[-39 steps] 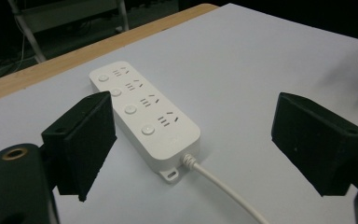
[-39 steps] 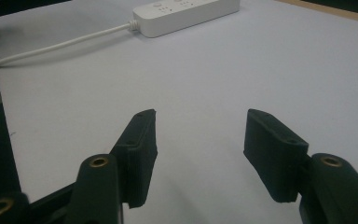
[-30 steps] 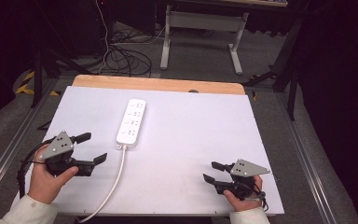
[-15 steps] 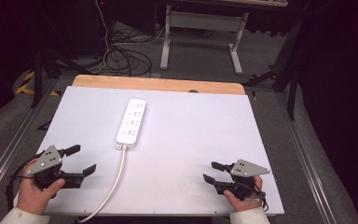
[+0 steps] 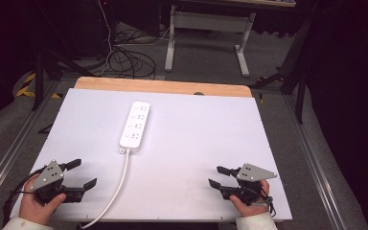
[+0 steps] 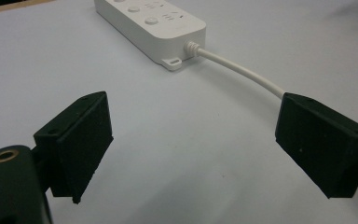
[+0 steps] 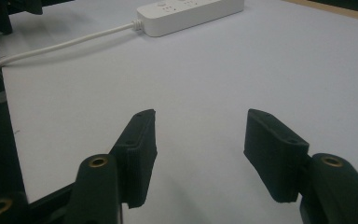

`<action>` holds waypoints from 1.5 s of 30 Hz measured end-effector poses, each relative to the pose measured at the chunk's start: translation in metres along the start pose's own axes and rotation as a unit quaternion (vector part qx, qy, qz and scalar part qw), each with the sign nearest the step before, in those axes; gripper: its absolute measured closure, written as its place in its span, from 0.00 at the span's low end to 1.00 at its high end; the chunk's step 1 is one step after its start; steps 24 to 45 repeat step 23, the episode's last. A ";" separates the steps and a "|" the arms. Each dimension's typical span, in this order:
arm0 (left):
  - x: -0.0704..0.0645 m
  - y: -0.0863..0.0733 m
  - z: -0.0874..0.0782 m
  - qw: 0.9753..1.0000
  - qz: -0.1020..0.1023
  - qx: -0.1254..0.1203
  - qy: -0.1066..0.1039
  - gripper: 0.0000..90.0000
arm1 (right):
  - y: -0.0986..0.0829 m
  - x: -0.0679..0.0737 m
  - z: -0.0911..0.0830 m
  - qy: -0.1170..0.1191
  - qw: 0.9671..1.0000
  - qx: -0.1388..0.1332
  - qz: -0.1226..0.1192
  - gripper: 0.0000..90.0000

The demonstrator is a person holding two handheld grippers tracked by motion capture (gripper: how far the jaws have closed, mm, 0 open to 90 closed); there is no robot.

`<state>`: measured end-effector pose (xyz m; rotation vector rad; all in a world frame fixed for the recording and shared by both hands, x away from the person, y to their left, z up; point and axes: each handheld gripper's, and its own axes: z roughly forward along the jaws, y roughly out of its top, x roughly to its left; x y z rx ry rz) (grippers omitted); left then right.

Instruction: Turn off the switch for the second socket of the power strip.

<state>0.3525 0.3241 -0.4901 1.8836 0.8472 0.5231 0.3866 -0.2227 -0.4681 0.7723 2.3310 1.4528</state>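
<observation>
— Nearest us, what are the grippers doing?
— The left gripper [image 5: 79,175] and right gripper [image 5: 216,175] both rest at the table's [image 5: 196,129] front edge, jaws spread, holding nothing.
— And the power strip [image 5: 135,124]?
— Farther back, left of centre. Probably light, rigid, smooth plastic; grip across its narrow sides, since its cord [image 5: 117,188] looks limp.

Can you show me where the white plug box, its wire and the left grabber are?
power strip [image 5: 135,124], high view, middle of its top.
cord [image 5: 120,179], high view, midway along it.
left gripper [image 5: 80,173], high view, between its open jaws.
</observation>
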 end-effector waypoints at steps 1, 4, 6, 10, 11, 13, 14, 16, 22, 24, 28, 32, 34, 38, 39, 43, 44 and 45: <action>0.000 0.001 -0.001 1.000 -0.008 -0.012 -0.005 0.13 | 0.000 0.000 0.000 0.000 1.000 0.000 0.000 0.49; 0.001 0.003 -0.003 1.000 -0.015 -0.012 -0.007 0.13 | 0.000 0.000 -0.001 0.001 1.000 -0.001 -0.001 0.49; 0.002 0.003 -0.003 1.000 -0.020 -0.014 -0.007 0.13 | 0.000 0.000 0.000 0.001 1.000 -0.001 -0.001 0.49; 0.003 0.004 0.001 0.999 -0.032 -0.017 -0.005 0.12 | 0.000 0.000 0.000 0.000 1.000 0.000 0.000 0.49; 0.004 0.004 0.001 0.999 -0.029 -0.013 -0.005 0.12 | 0.000 0.000 0.000 0.001 1.000 0.000 0.000 0.49; 0.003 0.004 0.001 1.000 -0.021 -0.009 -0.006 0.12 | 0.000 0.000 0.000 0.001 1.000 0.000 0.000 0.49; 0.002 0.004 0.000 1.000 -0.017 -0.006 -0.003 0.12 | 0.000 0.000 0.000 0.001 1.000 0.000 0.000 0.49; 0.002 0.005 0.000 1.000 -0.006 -0.004 0.002 0.11 | 0.000 0.000 0.000 0.000 1.000 0.000 -0.001 0.49; 0.002 0.005 0.000 1.000 -0.003 0.001 0.003 0.09 | 0.000 -0.001 0.000 0.001 1.000 0.000 0.001 0.49; 0.002 0.004 0.000 1.000 -0.005 -0.001 0.003 0.09 | 0.000 -0.001 0.000 0.001 1.000 0.000 0.001 0.49; 0.002 0.004 0.000 1.000 -0.005 -0.001 0.003 0.09 | 0.000 -0.001 0.000 0.001 1.000 0.000 0.001 0.49; 0.002 0.004 0.000 1.000 -0.005 -0.001 0.003 0.09 | 0.000 -0.001 0.000 0.001 1.000 0.000 0.001 0.49; 0.002 0.004 0.000 1.000 -0.005 -0.001 0.003 0.09 | 0.000 -0.001 0.000 0.001 1.000 0.000 0.001 0.49; 0.002 0.004 0.000 1.000 -0.005 -0.001 0.003 0.09 | 0.000 -0.001 0.000 0.001 1.000 0.000 0.001 0.49; 0.002 0.004 0.000 1.000 -0.005 -0.001 0.003 0.09 | 0.000 -0.001 0.000 0.001 1.000 0.000 0.001 0.49; 0.002 0.004 0.000 1.000 -0.005 -0.001 0.003 0.09 | 0.000 -0.001 0.000 0.001 1.000 0.000 0.001 0.49; 0.002 0.004 0.000 1.000 -0.005 -0.001 0.003 0.09 | 0.000 -0.001 0.000 0.001 1.000 0.000 0.001 0.49; 0.002 0.004 0.000 1.000 -0.005 -0.001 0.003 0.09 | 0.000 -0.001 0.000 0.001 1.000 0.000 0.001 0.49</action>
